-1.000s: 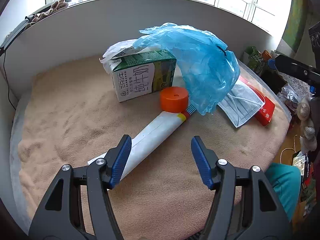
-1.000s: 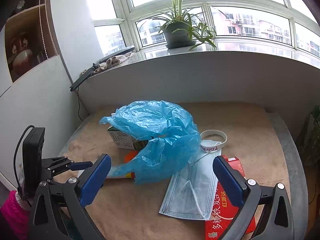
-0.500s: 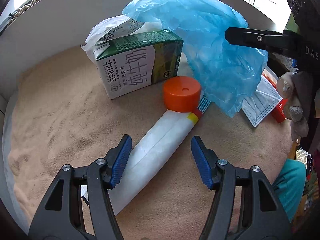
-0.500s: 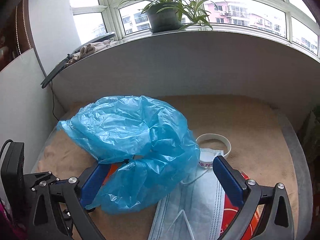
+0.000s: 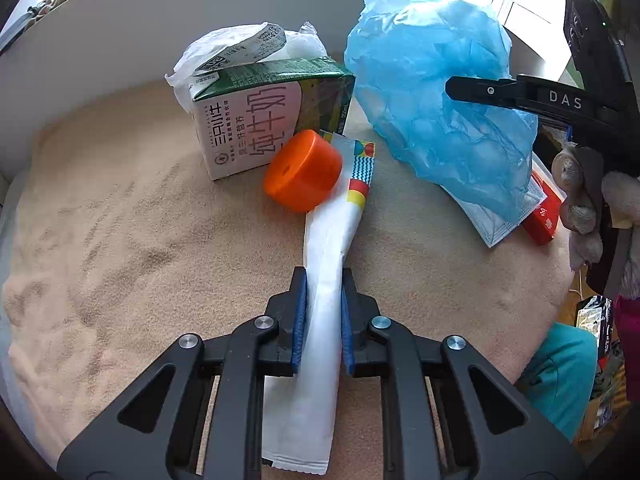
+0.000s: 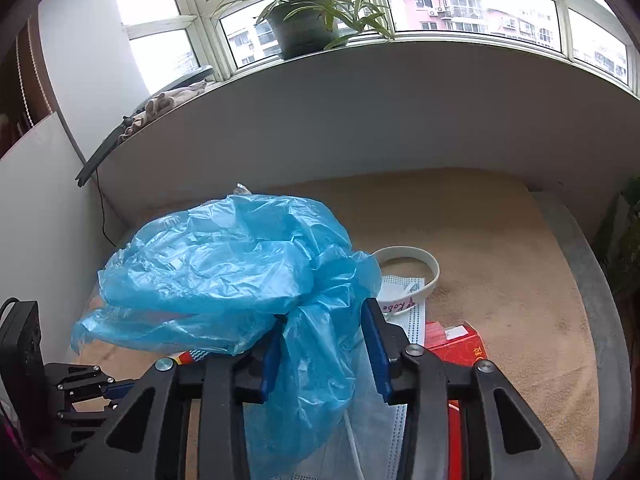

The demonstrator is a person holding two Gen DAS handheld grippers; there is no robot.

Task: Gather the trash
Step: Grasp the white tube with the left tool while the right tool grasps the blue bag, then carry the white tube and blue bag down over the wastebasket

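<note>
Left gripper (image 5: 323,314) had its jaws clamped on the white tube (image 5: 320,280), orange cap (image 5: 303,170) resting against the milk carton (image 5: 260,120) on the tan surface (image 5: 120,240). Right gripper (image 6: 324,354) jaws pinched the blue plastic bag (image 6: 224,268), lifted above the face mask (image 6: 404,312) and red box (image 6: 460,344). White ring (image 6: 430,270) lay just behind the mask.

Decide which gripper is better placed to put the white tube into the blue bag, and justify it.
Left. The left gripper is shut on the white tube, while the right gripper pinches the blue bag and can only hold it.
</note>
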